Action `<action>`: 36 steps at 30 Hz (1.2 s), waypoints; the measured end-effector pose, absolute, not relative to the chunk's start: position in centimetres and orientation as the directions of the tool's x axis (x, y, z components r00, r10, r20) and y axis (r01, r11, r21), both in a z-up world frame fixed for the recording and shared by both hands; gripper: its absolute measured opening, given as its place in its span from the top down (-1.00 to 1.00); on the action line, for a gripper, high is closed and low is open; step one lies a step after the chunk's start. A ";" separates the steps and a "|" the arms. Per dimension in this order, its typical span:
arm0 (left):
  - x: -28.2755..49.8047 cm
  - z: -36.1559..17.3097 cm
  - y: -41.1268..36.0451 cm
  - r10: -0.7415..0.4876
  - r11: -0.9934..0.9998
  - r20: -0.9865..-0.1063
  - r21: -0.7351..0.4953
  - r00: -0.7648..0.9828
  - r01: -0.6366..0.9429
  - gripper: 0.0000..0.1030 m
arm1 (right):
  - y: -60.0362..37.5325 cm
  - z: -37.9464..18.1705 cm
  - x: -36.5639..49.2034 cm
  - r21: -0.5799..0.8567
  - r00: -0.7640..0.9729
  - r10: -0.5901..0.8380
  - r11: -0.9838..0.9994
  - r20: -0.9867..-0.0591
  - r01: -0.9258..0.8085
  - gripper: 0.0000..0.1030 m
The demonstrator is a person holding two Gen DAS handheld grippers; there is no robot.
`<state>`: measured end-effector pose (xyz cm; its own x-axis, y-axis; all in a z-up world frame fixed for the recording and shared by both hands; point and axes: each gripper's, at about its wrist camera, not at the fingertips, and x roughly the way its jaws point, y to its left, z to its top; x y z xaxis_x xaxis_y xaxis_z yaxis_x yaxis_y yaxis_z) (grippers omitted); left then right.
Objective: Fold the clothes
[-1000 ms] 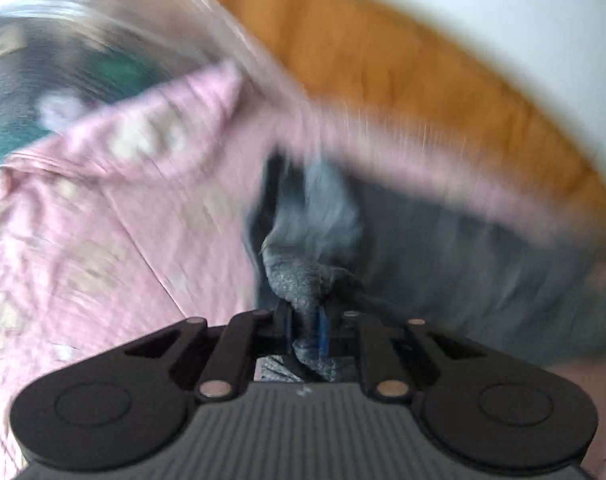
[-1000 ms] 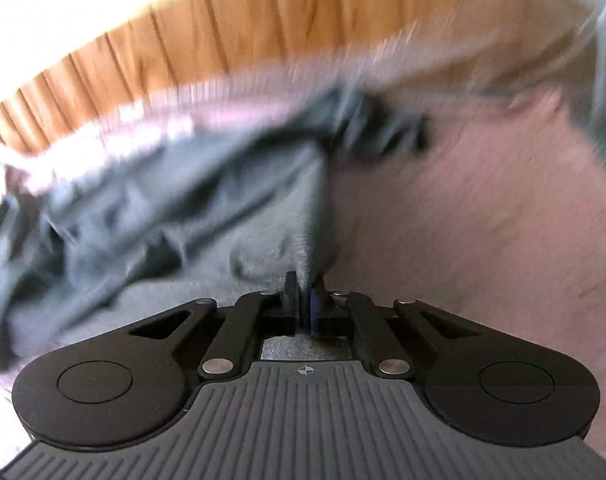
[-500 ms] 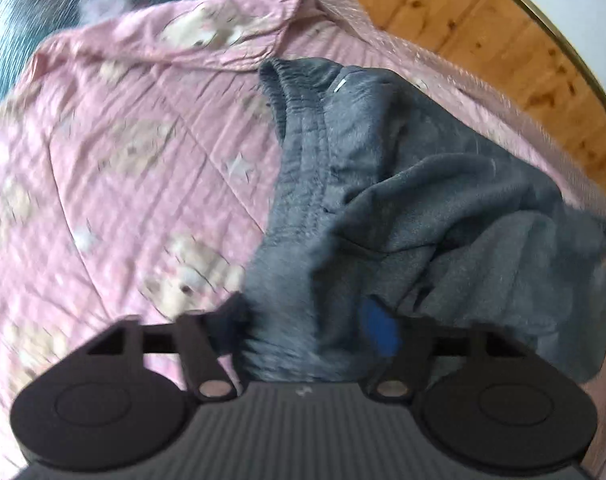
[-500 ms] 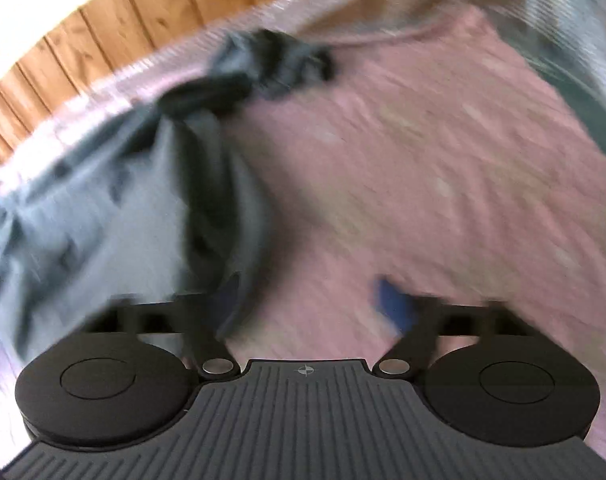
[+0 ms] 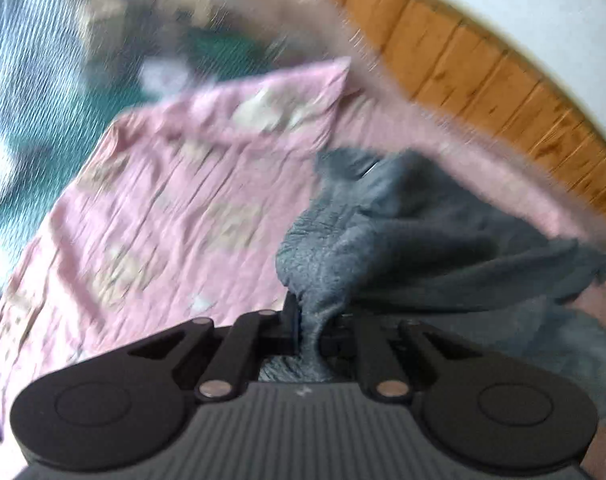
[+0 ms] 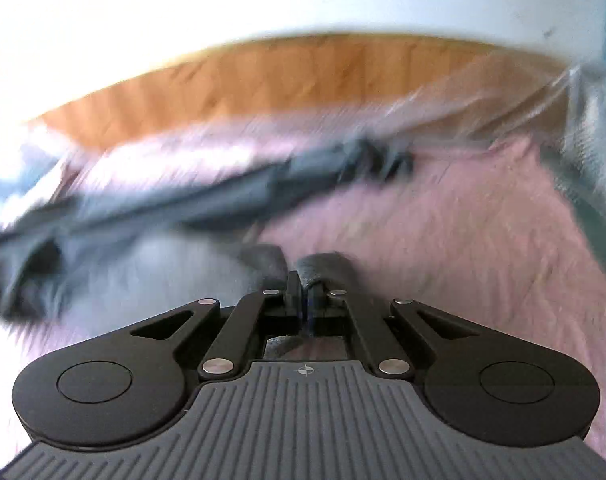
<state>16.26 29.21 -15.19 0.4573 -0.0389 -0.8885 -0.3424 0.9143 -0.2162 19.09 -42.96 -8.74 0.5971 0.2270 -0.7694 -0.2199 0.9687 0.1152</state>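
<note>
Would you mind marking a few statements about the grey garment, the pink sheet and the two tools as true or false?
1. The left tool is shut on the grey garment. True.
2. The right tool stands wide open and holds nothing. False: it is shut on grey cloth.
3. The garment lies on a pink sheet. True.
4. The garment is neatly folded flat. False: it is bunched and stretched between the tools.
5. Wooden boards show beyond the sheet. True.

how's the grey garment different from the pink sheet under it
The grey garment is plain, dark and bunched into thick folds; the pink sheet is pale, printed with cream figures and spread fairly flat. The garment is pinched in the left gripper; the sheet just lies underneath. Both are soft cloth.
</note>
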 end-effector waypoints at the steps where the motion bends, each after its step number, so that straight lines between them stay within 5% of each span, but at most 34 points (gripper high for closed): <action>1: 16.5 -15.8 29.2 -0.043 0.922 -0.900 -0.204 0.435 -0.330 0.82 | -42.3 -10.4 18.3 0.122 0.522 0.243 0.959 -0.817 -0.256 0.92; 5: 16.6 -17.4 27.8 -0.047 0.935 -0.915 -0.182 0.401 -0.305 0.46 | -43.1 -14.0 18.9 0.179 0.456 0.239 0.969 -0.857 -0.172 0.26; 7: 16.3 -17.4 27.1 -0.039 0.936 -0.902 -0.184 0.430 -0.300 0.05 | -44.6 -14.3 20.5 0.234 0.529 0.235 0.970 -0.816 -0.070 -0.69; 8: 16.1 -17.3 26.8 -0.035 0.936 -0.894 -0.185 0.447 -0.298 -0.05 | -45.3 -14.8 21.3 0.240 0.570 0.206 0.971 -0.796 -0.016 -0.80; 11: 16.8 -18.0 25.8 -0.019 0.937 -0.897 -0.170 0.443 -0.305 -0.21 | -46.3 -19.1 26.0 0.217 0.537 0.142 0.973 -0.832 0.078 -0.60; 14: 17.6 -18.6 24.7 -0.008 0.939 -0.900 -0.156 0.436 -0.306 -0.09 | -45.6 -20.5 29.4 0.202 0.481 0.178 0.979 -0.859 0.000 0.83; 15: 17.9 -18.4 24.4 -0.027 0.943 -0.895 -0.170 0.445 -0.286 -0.03 | -45.4 -19.8 30.1 0.178 0.489 0.170 0.983 -0.856 -0.030 1.00; 19: 17.0 -16.8 22.4 -0.237 0.932 -0.825 -0.342 0.513 -0.119 -0.06 | -50.5 -12.6 27.8 0.036 0.616 -0.048 0.992 -0.786 0.123 1.00; 23: 15.7 -17.7 20.0 -0.393 0.909 -0.805 -0.412 0.444 0.058 -0.06 | -57.2 -13.6 24.3 -0.182 0.477 -0.331 0.926 -0.814 0.332 1.00; 24: 15.3 -18.1 19.8 -0.394 0.913 -0.815 -0.402 0.425 0.076 -0.06 | -58.4 -14.8 23.8 -0.207 0.412 -0.357 0.908 -0.838 0.365 0.74; 26: 14.4 -17.8 21.5 -0.402 0.904 -0.801 -0.423 0.444 0.057 -0.06 | -59.4 -16.3 22.9 -0.130 0.345 -0.278 0.910 -0.896 0.394 0.56; 28: 13.4 -17.3 23.6 -0.412 0.892 -0.780 -0.451 0.472 0.032 -0.29 | -58.1 -15.3 21.9 -0.143 0.393 -0.311 0.905 -0.865 0.400 -0.15; 30: 14.3 -17.4 25.9 -0.370 0.884 -0.772 -0.464 0.517 -0.060 -0.51 | -56.3 -13.9 21.7 -0.191 0.452 -0.371 0.899 -0.811 0.394 -0.52; 36: 21.1 -19.5 28.8 -0.214 0.867 -0.813 -0.413 0.542 -0.277 -0.55 | -50.0 -13.0 29.4 -0.076 0.571 -0.205 0.967 -0.795 0.241 -0.71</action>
<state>21.08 28.82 -19.53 0.5421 -0.2139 -0.8127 -0.2771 0.8675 -0.4131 29.44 -50.03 -12.96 0.5705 -0.2048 -0.7953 0.2413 0.9675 -0.0761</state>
